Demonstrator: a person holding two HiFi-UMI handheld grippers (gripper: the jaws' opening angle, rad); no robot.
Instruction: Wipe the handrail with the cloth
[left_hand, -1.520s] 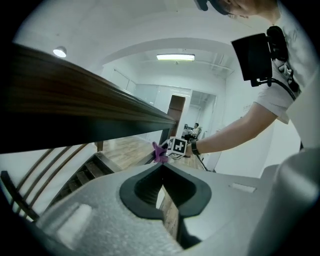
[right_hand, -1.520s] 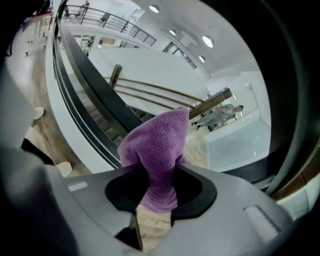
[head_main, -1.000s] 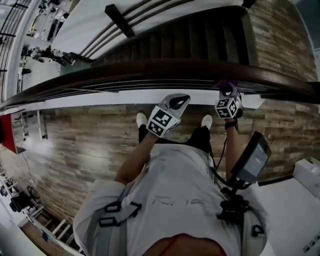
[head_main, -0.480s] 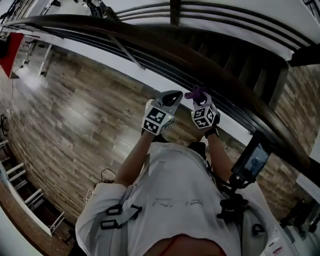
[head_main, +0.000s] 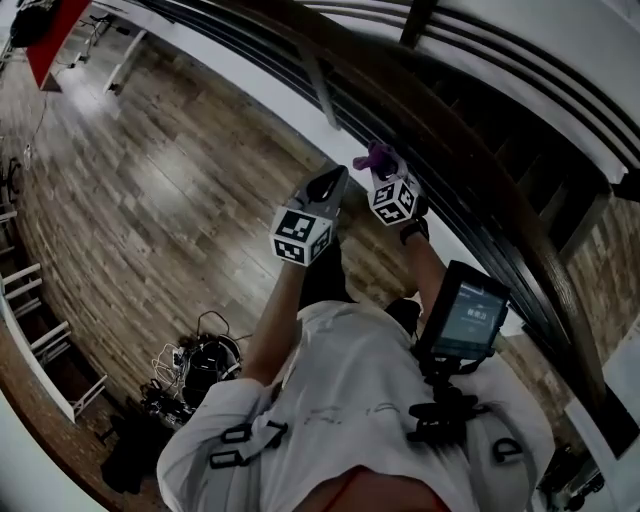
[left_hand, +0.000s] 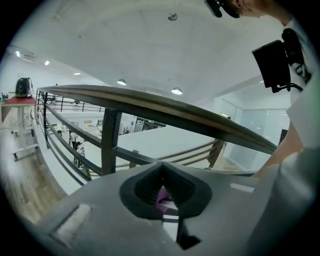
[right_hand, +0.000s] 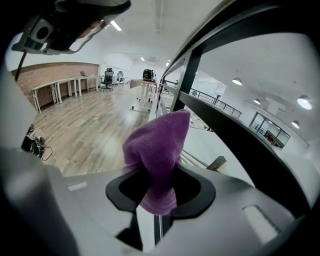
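Cloth come off handrail, now beside its edge, grasped by right gripper; left gripper clenched alongside.

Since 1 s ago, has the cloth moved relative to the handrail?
Yes. The cloth was at the near edge of the handrail; now it sits off it, on the person's side.

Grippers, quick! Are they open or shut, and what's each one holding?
Left gripper: shut, jaws together, gripping nothing that shows.
Right gripper: shut on the purple cloth.
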